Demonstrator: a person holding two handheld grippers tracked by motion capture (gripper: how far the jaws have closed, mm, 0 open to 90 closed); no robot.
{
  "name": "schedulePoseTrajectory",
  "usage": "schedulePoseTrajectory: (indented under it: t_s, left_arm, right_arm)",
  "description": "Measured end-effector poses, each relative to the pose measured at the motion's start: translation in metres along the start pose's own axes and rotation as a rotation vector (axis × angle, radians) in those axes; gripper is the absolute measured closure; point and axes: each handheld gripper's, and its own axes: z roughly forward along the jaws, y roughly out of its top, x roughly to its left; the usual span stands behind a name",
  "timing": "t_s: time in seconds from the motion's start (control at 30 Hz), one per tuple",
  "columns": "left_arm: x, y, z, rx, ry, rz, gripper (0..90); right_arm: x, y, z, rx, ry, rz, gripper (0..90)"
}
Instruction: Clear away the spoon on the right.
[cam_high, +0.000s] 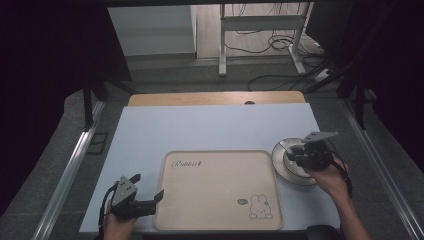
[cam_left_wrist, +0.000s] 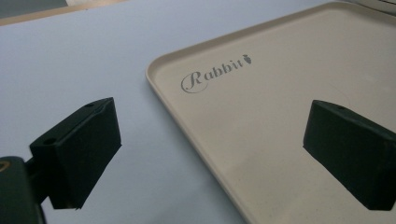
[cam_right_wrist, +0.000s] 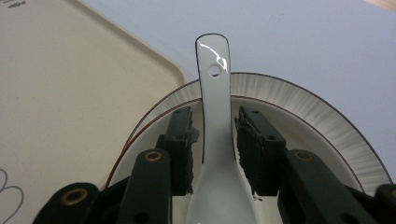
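Our left gripper (cam_high: 150, 189) hangs with jaws spread wide and empty, straddling the edge of the beige rectangular plastic tray (cam_left_wrist: 261, 116). Our right gripper (cam_right_wrist: 215, 149) brackets the white ceramic spoon (cam_right_wrist: 215, 140) without pinching it; the spoon lies in the white ribbed round plate (cam_right_wrist: 289, 100), right of the tray, handle pointing away over the rim.

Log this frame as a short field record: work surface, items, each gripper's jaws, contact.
surface: pale sheet over a wooden table
tray: beige tray with a rabbit drawing, nothing on it
plate: white plate with a ribbed rim, beside the tray's right edge
spoon: white ceramic spoon lying in the plate, handle reaching over the rim
right gripper: right gripper over the plate, jaws on either side of the spoon handle, narrow gaps on both sides, not yet pressing
left gripper: left gripper jaws wide apart, holding nothing, at the tray's near left corner
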Motion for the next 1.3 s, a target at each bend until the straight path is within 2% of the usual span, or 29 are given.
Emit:
schedulePoseTrajectory:
  t_s: [0.7,0.93,1.3]
  left_arm:
    - [0.0,0.0,0.0,0.004,0.003,0.003,4.1]
    - [0.0,0.0,0.0,0.006,0.003,0.005,4.1]
    - [0.0,0.0,0.0,0.009,0.004,0.007,4.1]
  right_arm:
    - [-0.003,0.0,0.006,0.013,0.009,-0.002,75.6]
    - [-0.002,0.002,-0.002,-0.004,0.01,0.011,75.9]
    - [-0.002,0.007,-0.012,-0.026,0.013,0.002,76.2]
